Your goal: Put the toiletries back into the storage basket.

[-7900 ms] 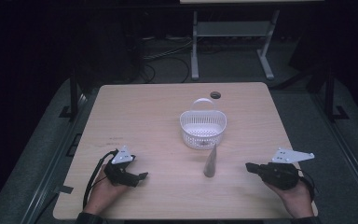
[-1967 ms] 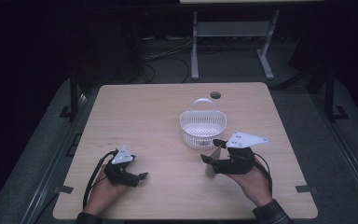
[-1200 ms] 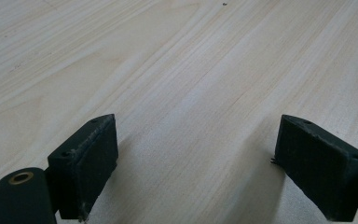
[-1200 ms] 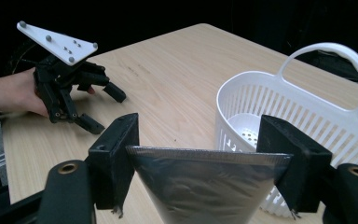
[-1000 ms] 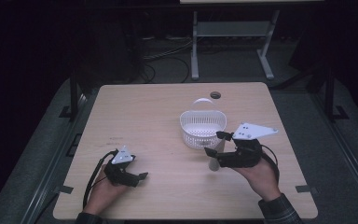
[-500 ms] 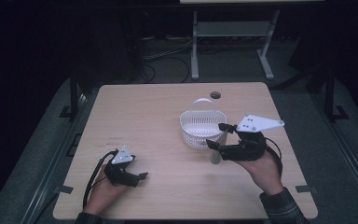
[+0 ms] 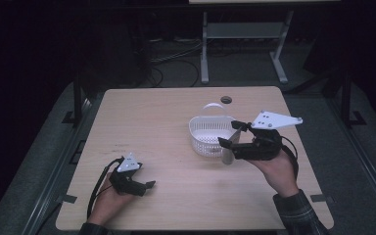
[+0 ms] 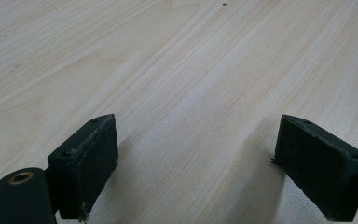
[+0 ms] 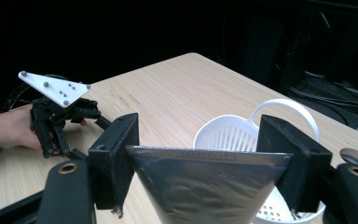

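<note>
A grey foil pouch [image 7: 227, 156] hangs just off the table with my right gripper [image 7: 229, 134] shut on its upper part. It is right beside the front right of the white slotted basket [image 7: 200, 139]. In the right gripper view the pouch [image 9: 205, 186] spans the gap between the two pads of my right gripper [image 9: 200, 156], and the basket [image 9: 223, 135] with its raised handle lies just behind. My left gripper [image 7: 146, 176] rests on the table near the front left, held by a hand. Its jaws stand wide apart over bare wood in the left gripper view [image 8: 196, 154].
The light wooden table [image 7: 166, 112] has a round cable hole [image 7: 226, 100] behind the basket. Across the table, the left gripper [image 9: 81, 133] with its white plate shows in the right gripper view. Dark floor, cables and a metal stand lie beyond the far edge.
My right gripper has risen with the pouch and drifted to the right, closer to the basket's side. The pouch lay flat on the table earlier. The left gripper has stayed put.
</note>
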Action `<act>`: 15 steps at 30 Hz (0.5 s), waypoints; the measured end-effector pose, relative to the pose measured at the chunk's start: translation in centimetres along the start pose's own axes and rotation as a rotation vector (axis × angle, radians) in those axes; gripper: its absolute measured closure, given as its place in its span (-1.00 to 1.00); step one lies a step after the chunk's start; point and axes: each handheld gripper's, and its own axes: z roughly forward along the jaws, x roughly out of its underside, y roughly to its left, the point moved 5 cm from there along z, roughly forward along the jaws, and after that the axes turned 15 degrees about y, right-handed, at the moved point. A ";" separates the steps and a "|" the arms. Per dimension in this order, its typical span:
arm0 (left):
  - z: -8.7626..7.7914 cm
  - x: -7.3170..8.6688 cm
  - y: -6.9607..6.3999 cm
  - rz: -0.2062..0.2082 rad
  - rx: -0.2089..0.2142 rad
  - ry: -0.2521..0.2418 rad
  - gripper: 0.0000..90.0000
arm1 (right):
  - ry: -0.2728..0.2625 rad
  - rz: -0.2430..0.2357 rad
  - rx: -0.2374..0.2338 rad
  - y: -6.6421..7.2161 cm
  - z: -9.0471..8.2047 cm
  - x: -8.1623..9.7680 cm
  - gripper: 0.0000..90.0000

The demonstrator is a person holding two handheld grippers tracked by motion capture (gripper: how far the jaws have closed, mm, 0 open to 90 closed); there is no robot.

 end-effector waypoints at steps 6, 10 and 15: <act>0.0 0.0 0.0 0.000 0.000 0.000 -0.73 | -0.012 -0.002 0.007 -0.4 -0.1 -0.7 -0.33; 0.0 0.0 0.0 0.000 0.000 0.000 -0.73 | -0.025 -0.002 0.013 -0.8 -0.2 -1.3 -0.33; 0.0 0.0 0.0 0.000 0.000 0.000 -0.73 | -0.035 -0.002 0.019 -1.2 -0.3 -2.1 -0.33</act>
